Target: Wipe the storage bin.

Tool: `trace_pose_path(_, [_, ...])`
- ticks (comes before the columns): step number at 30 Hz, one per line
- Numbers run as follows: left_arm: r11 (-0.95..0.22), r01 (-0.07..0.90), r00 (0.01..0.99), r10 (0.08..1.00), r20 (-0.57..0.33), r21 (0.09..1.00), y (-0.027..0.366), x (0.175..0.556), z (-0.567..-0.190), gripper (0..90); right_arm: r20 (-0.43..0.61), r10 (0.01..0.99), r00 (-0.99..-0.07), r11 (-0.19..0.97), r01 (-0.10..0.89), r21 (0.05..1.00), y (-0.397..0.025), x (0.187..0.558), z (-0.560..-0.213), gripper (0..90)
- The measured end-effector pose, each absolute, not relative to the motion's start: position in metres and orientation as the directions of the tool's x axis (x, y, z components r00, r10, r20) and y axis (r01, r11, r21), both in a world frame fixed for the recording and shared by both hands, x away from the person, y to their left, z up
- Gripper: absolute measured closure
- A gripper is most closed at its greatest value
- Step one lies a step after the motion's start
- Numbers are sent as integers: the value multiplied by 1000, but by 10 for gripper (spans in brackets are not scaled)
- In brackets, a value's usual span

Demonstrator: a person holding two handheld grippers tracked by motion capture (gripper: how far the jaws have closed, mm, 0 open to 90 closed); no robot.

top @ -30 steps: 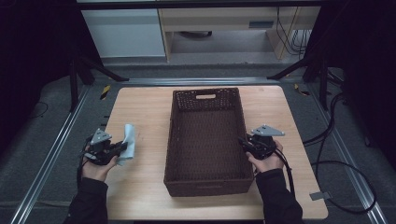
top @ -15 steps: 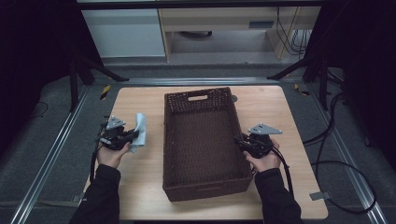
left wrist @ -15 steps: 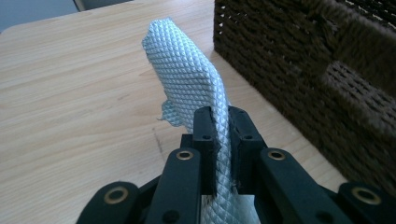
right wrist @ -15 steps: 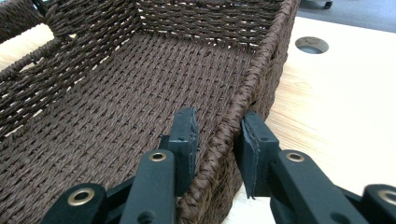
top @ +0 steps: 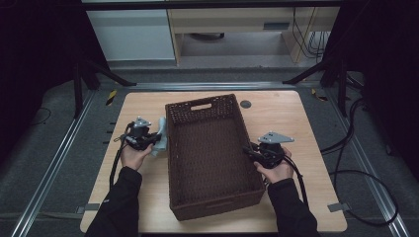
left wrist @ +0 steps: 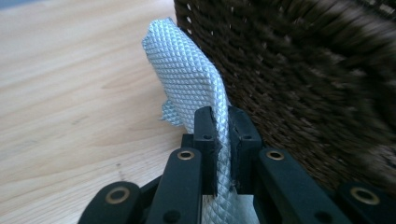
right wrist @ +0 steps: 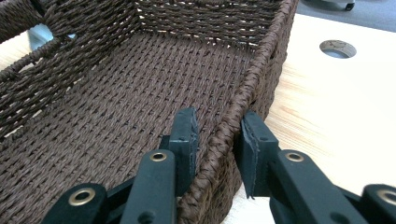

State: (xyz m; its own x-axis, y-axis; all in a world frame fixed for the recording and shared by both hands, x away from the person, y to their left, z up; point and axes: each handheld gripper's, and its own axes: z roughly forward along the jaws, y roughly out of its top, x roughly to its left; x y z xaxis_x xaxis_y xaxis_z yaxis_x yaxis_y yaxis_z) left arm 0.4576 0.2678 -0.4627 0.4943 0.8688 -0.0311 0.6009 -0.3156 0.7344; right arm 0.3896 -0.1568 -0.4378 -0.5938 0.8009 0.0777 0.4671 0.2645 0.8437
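Round hole point(top: 245, 104) in wooden table point(top: 291, 118)

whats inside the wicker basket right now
Nothing lies in the basket: its woven floor is bare in the high view. The near wall hides a strip of floor behind it. The silver cloth in the left gripper is outside, against the basket's wall.

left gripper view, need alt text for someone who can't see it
Two black jaws of the left gripper pinch a pale grey textured cloth that stands up between them. A dark brown woven basket wall is close on the right, a light wooden table on the left.
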Motion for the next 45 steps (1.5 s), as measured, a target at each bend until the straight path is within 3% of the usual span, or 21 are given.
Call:
trace_pose_path(9, [-351,633,522,852,-46,690,257,464,-481,831,72,801,-594,270,466,843,-156,390,-438,697])
trace_pose_path(17, [-280,544,512,858,-48,791,267,459,-441,833,71,801,-595,270,465,843,-157,390,-438,696])
trace_pose_path(25, [-287,487,523,853,-12,824,266,462,-416,835,69,800,-595,273,464,843,-157,390,-438,696])
trace_pose_path(30, [-297,506,536,844,-26,810,264,464,-427,837,68,801,-595,274,465,842,-156,390,-437,696])
trace_pose_path(39, [-363,612,562,825,-63,702,254,456,-480,838,62,802,-594,280,464,840,-156,390,-437,697])
trace_pose_path(45, [-360,565,571,820,-37,742,262,446,-461,838,62,803,-592,278,465,840,-156,390,-437,697])
